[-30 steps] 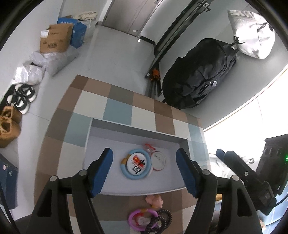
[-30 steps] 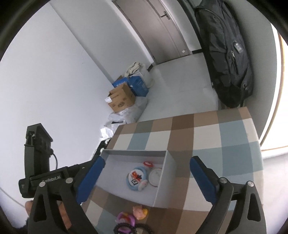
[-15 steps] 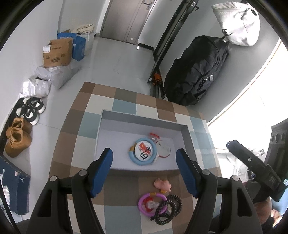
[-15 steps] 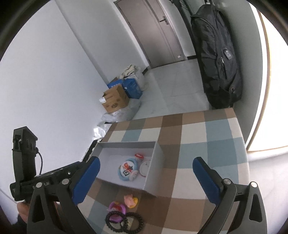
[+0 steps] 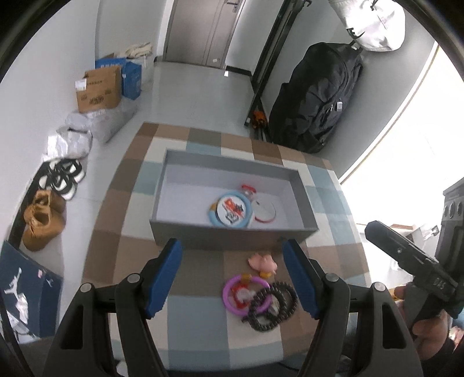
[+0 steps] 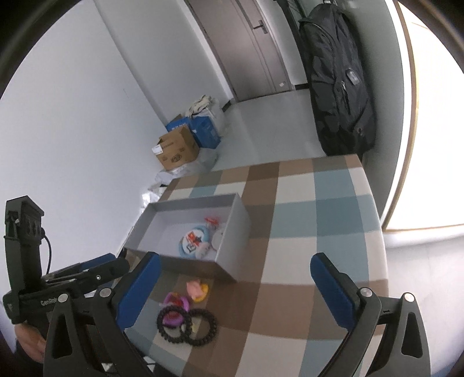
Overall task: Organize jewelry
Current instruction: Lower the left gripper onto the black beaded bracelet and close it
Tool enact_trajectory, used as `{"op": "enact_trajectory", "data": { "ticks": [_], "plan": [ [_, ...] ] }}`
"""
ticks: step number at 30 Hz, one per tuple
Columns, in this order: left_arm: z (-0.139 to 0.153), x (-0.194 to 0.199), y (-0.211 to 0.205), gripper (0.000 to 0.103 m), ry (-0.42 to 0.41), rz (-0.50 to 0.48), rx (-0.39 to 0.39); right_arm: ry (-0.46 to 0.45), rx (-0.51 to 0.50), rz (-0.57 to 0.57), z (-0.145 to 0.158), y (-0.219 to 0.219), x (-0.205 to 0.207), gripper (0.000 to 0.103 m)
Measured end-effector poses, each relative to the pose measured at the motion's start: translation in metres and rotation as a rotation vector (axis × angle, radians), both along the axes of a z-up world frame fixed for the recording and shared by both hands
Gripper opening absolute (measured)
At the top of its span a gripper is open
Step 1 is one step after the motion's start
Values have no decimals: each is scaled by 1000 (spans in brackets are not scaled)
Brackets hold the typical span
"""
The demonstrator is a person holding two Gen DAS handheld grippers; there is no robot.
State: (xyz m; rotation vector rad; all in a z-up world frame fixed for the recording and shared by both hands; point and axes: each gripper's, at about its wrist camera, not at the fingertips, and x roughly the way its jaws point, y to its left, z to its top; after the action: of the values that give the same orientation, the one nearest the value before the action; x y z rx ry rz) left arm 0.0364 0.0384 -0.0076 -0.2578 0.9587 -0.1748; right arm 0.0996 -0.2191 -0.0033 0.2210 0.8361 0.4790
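Note:
A grey open box [image 5: 179, 229] [image 6: 232, 255] stands on the checked table [image 5: 116, 203] [image 6: 319, 232]. Inside it lie a blue-rimmed round piece [image 5: 230, 210] [image 6: 193, 240] and a white round piece with a red clasp [image 5: 264, 211] [image 6: 217, 236]. In front of the box lie a pink charm [image 5: 262, 262] [image 6: 197, 289], a purple ring [image 5: 242, 291] [image 6: 175, 304] and two black beaded bracelets [image 5: 274, 303] [image 6: 188, 322]. My left gripper [image 5: 233, 278] hovers open above these loose pieces. My right gripper [image 6: 235, 290] is open too, to their right, holding nothing.
On the floor beyond the table are cardboard and blue boxes [image 5: 100, 87] [image 6: 177, 148], plastic bags [image 5: 87, 130], shoes [image 5: 43, 220] and a big black backpack [image 5: 316, 98] [image 6: 339, 81]. A white bag [image 5: 374, 23] hangs above it. A hand [image 5: 426, 327] grips the right tool's handle.
Both grippers have drawn back toward the near table edge, so the box sits farther off and the loose pink, purple and black pieces have come fully into view. Both jaws kept the same width.

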Motion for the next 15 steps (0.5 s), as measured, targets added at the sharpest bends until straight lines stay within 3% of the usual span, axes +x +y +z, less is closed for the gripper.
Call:
{"op": "enact_trajectory", "data": {
  "ticks": [15],
  "plan": [
    [-27, -26, -20, 68, 108, -76, -16, 50, -18, 9, -10, -1, -23, 103]
  ]
}}
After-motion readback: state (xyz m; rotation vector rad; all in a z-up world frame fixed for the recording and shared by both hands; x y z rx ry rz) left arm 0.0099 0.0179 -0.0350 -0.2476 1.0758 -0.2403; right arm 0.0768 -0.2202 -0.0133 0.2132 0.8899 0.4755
